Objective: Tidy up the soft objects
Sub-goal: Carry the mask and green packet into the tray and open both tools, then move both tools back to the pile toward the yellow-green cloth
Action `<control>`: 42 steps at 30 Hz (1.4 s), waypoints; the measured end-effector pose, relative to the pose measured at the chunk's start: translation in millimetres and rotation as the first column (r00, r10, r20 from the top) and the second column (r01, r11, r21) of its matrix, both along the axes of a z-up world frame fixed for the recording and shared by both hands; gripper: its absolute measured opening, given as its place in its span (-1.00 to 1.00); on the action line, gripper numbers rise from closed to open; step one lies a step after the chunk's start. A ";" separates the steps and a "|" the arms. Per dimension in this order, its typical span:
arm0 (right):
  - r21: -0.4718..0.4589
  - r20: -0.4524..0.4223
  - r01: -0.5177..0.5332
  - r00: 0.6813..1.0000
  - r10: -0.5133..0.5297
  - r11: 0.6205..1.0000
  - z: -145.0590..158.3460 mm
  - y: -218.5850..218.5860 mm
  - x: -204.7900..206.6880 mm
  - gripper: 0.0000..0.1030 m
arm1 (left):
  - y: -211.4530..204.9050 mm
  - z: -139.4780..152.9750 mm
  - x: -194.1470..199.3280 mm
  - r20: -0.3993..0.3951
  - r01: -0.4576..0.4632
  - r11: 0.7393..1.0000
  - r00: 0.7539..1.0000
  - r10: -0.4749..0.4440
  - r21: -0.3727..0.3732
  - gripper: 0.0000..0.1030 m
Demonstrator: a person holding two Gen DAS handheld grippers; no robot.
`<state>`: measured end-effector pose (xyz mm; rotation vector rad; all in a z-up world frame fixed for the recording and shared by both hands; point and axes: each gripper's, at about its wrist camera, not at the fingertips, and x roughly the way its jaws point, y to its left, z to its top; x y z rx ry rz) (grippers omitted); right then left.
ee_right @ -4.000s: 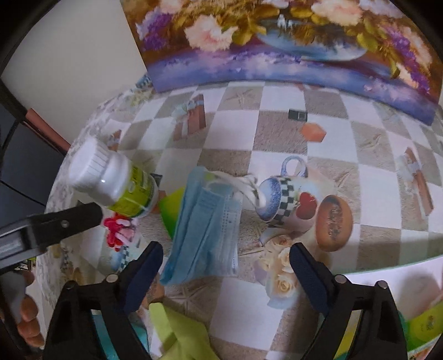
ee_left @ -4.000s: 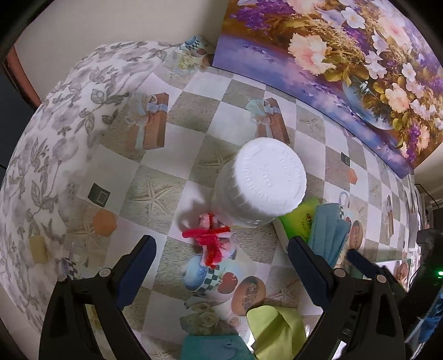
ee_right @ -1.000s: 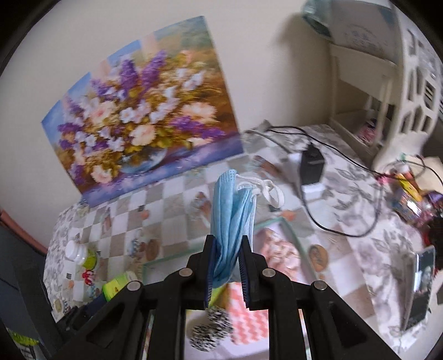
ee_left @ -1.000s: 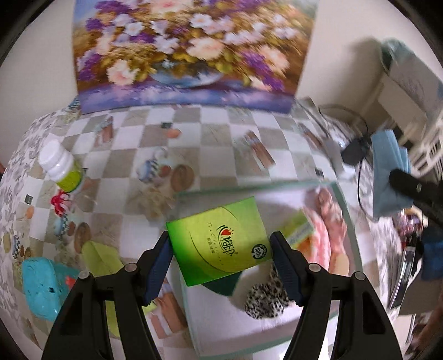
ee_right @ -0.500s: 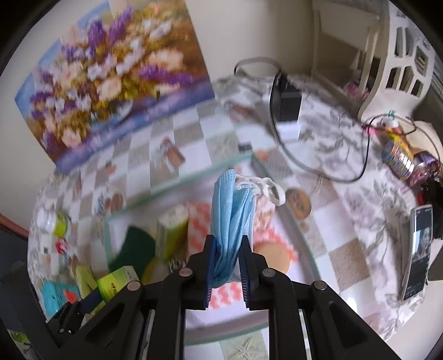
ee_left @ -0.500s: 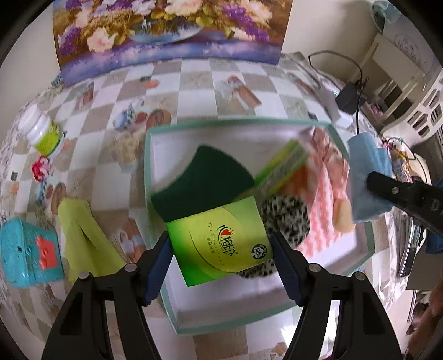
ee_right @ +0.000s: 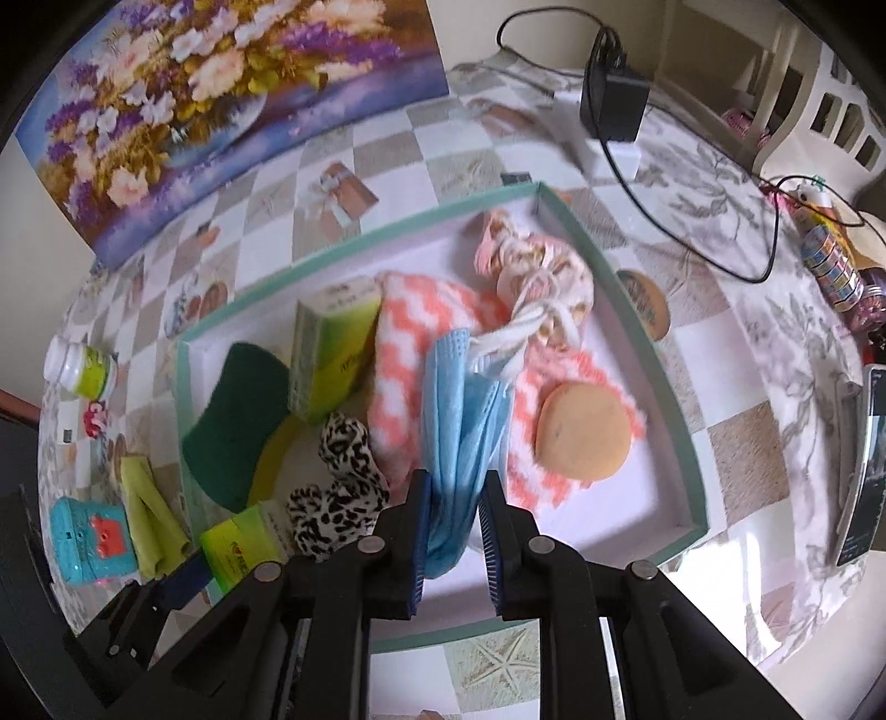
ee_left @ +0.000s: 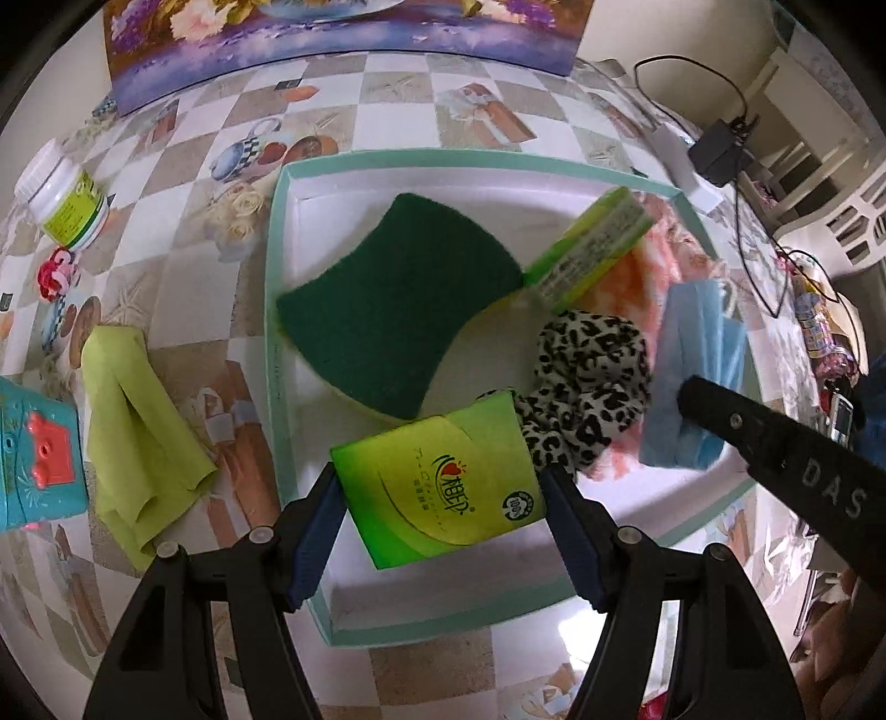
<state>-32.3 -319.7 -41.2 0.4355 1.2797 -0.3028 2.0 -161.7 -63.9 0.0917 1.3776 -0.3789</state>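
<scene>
A white tray with a teal rim [ee_left: 470, 158] holds a dark green sponge [ee_left: 398, 299], a green tissue pack [ee_left: 587, 249] on its edge, a leopard scrunchie [ee_left: 587, 376], an orange-and-white cloth [ee_right: 410, 332] and a round tan puff [ee_right: 581, 437]. My left gripper [ee_left: 440, 486] is shut on another green tissue pack [ee_left: 426, 465], held above the tray's near left part. Over the tray's middle, my right gripper [ee_right: 455, 487] is shut on a folded blue face mask [ee_right: 454, 387]. The mask hangs down onto the orange cloth, its white ear loops trailing.
Left of the tray lie a lime cloth [ee_left: 138, 421], a teal box [ee_left: 33, 454], a white pill bottle [ee_left: 63, 205] and a small red item [ee_left: 52, 274]. A flower painting [ee_left: 332, 44] stands behind. A charger with cable [ee_right: 612, 105] and a phone [ee_right: 864, 459] are on the right.
Both grippers have sunk toward the tray and tipped further down, carrying the tissue pack and the mask. The tray now fills both views, and the mask reaches the cloth inside it.
</scene>
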 end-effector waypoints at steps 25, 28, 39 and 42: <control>-0.057 0.098 0.036 0.995 -0.031 0.998 42.1 -3.1 -1.1 0.04 | 2.6 45.2 7.4 0.098 0.022 0.998 0.995 -0.017 -0.052 0.70; -0.066 0.122 0.049 0.992 -0.041 0.997 51.1 -5.3 -3.5 0.10 | 12.2 55.7 10.8 0.146 -0.020 0.998 0.989 0.029 -0.063 0.83; -0.075 0.099 0.002 0.995 0.006 0.997 44.7 5.6 3.7 0.26 | 72.1 69.3 41.0 0.231 -0.213 0.976 0.949 0.216 -0.040 0.86; -0.082 0.097 -0.016 0.995 0.024 0.996 44.0 12.4 6.5 0.38 | 86.6 70.6 46.4 0.233 -0.246 0.969 0.940 0.248 -0.039 0.86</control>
